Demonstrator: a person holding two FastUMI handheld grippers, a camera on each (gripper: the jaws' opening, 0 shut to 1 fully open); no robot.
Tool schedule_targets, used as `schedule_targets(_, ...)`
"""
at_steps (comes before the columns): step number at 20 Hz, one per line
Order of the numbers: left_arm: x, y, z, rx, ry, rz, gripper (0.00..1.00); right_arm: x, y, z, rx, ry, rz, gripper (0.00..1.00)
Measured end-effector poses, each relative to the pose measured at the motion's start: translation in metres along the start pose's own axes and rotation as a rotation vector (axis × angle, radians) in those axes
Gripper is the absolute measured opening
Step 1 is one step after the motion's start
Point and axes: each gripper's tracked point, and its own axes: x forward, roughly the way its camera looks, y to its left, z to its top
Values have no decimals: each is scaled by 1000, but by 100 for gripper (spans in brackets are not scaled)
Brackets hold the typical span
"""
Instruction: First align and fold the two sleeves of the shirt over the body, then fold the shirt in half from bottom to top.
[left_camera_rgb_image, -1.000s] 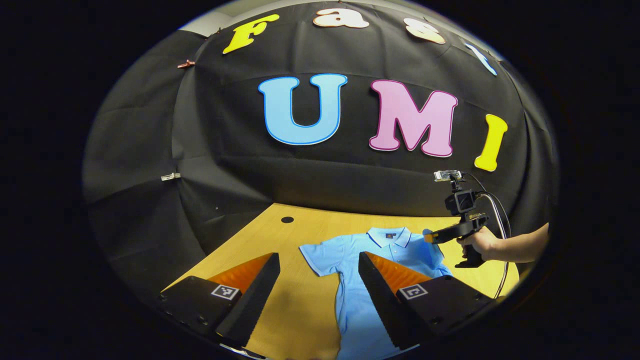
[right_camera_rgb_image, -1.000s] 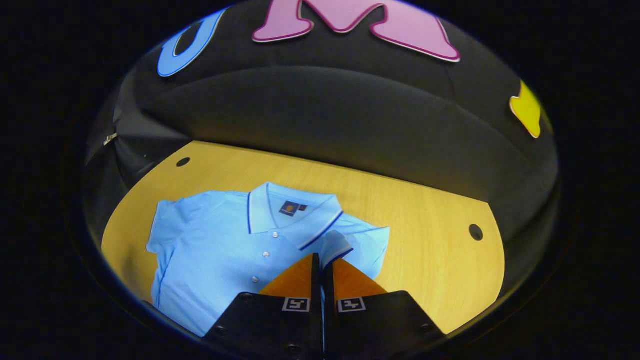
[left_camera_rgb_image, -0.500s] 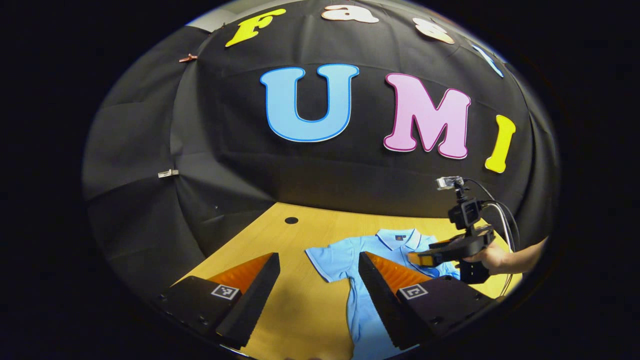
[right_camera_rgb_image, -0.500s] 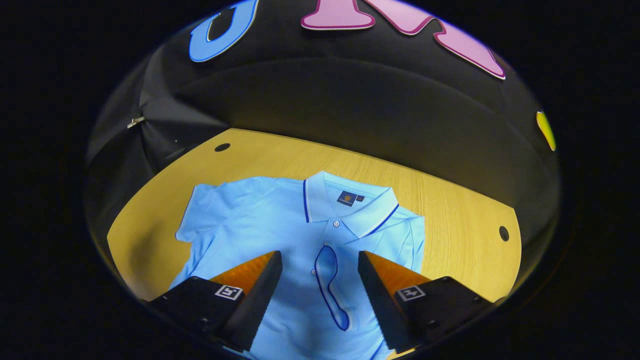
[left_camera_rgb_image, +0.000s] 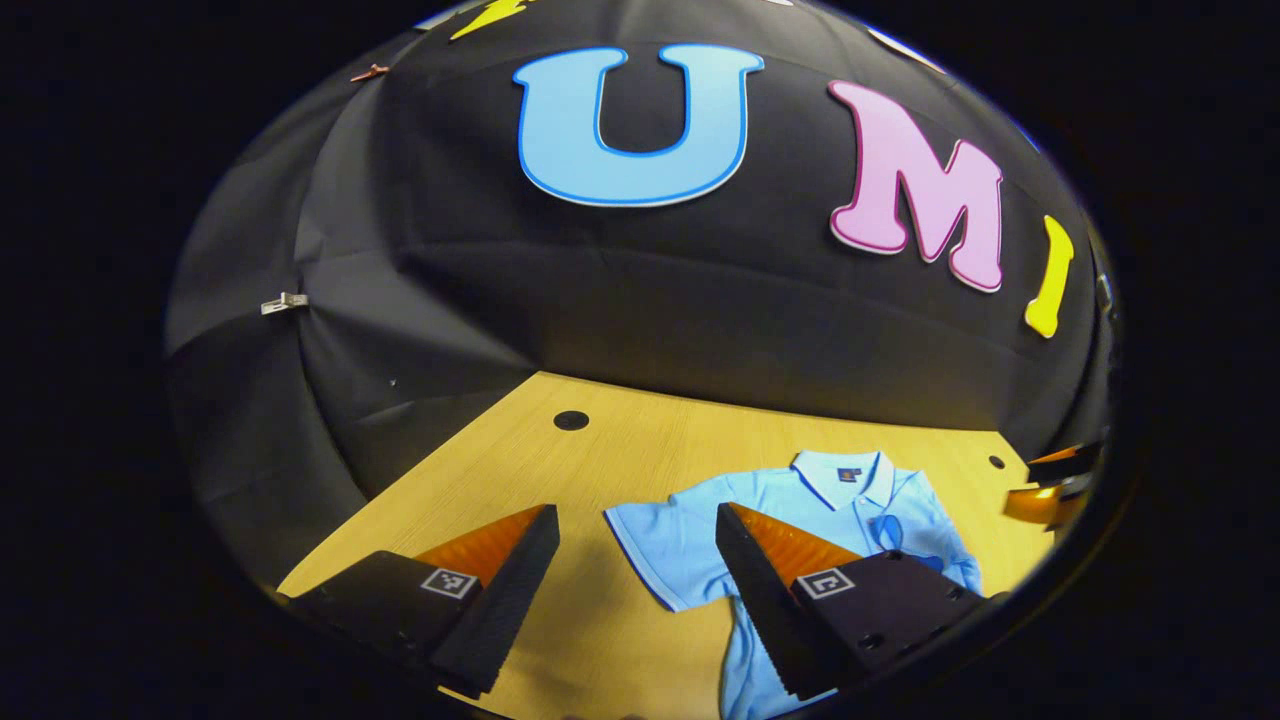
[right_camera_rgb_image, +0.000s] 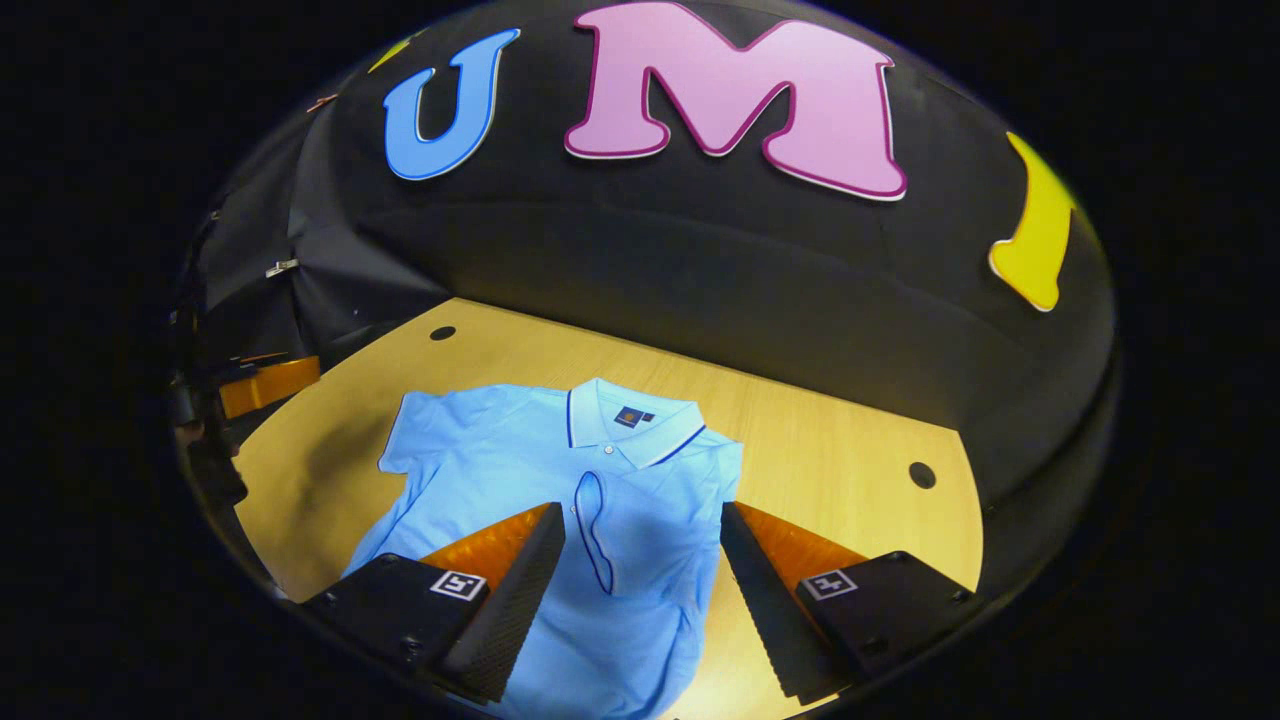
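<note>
- Shirt (right_camera_rgb_image: 520, 470): a light-blue polo lying flat and face up on the wooden surface (right_camera_rgb_image: 830, 450), collar toward the booth wall. One sleeve (right_camera_rgb_image: 640, 530) is already folded over the chest, its dark-piped cuff resting beside the button placket; the other sleeve (left_camera_rgb_image: 650, 540) lies spread out to the side.
- Handling, as a judgement: thin, soft knit, light and limp. It should drape and wrinkle readily and slide a little on the smooth wood, so a pinch at the spread sleeve's cuff edge looks the best hold, and the two hem corners for the bottom-to-top fold.
- Left tongs (left_camera_rgb_image: 635, 560): fingers wide apart, holding nothing, hovering just short of the spread sleeve.
- Right tongs (right_camera_rgb_image: 640, 560): fingers also parted and empty, above the folded sleeve.
- Writing: a small dark label (right_camera_rgb_image: 632, 417) sits inside the collar; too small to read.
</note>
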Motion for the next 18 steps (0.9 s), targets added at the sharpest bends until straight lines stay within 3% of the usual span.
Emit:
schedule_targets(10,128,9,-52,33,116,12,99,-63,-57,-10,78,-87,-138,97)
schedule_targets(15,147,2,-74,85,185,-17,99,-67,-73,-33,88,-62,-159,98)
schedule_targets(18,151,2,-90,77,239,-30,94,-70,-74,-37,117,-71,-154,98)
